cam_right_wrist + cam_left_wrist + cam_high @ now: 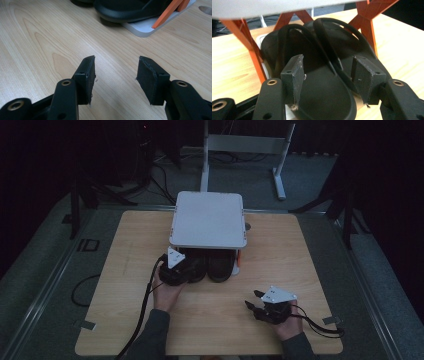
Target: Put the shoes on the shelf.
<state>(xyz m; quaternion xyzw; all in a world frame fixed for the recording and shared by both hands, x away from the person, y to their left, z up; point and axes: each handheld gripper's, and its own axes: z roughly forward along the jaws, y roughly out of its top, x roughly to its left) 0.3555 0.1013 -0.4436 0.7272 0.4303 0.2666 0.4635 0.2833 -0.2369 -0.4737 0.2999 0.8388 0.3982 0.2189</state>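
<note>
Two black sandals lie side by side under a white shelf (209,220) on orange legs (253,53). The left sandal (197,268) and the right sandal (220,265) stick out toward me. My left gripper (187,268) is at the left sandal's heel. In the left gripper view its open jaws (327,77) straddle the footbed of that sandal (322,100), pads not pressing on it; the second sandal (362,53) lies just beyond. My right gripper (253,301) hovers open over bare wood (116,75), apart from the sandals, with nothing between its pads.
The wooden table (125,310) has free room left, right and in front of the shelf. The shelf's grey base plate (142,28) and an orange leg (167,13) sit ahead of the right gripper. Cables trail off the front edge. A white stand (245,145) is on the floor behind.
</note>
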